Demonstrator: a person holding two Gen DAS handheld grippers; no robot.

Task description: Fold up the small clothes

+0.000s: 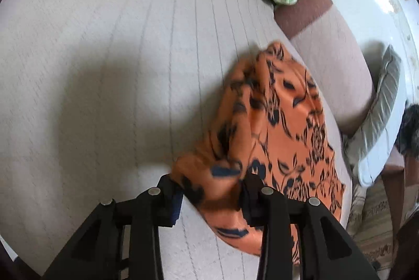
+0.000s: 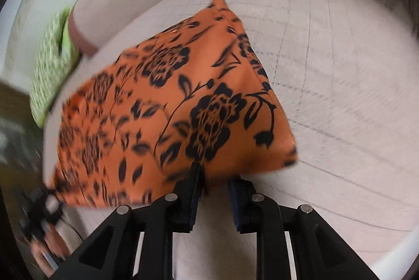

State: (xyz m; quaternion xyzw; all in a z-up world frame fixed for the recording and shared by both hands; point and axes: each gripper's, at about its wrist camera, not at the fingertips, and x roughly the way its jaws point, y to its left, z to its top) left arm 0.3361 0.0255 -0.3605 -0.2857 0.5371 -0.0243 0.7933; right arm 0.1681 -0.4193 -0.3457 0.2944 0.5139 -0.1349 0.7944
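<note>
Right wrist view: orange floral garment (image 2: 183,102) lies at the sofa cushion (image 2: 340,86) edge for folding; both grippers (image 2: 216,183) part-open, gripping nothing.

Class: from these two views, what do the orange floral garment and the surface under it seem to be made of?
Orange floral garment: thin, soft woven fabric, perhaps synthetic; it drapes and creases. Sofa seat: pale matte upholstery, with stitched parallel lines.

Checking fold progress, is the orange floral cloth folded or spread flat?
Folded: the orange floral cloth lies doubled, layers showing at its edge on the beige cushion.
</note>
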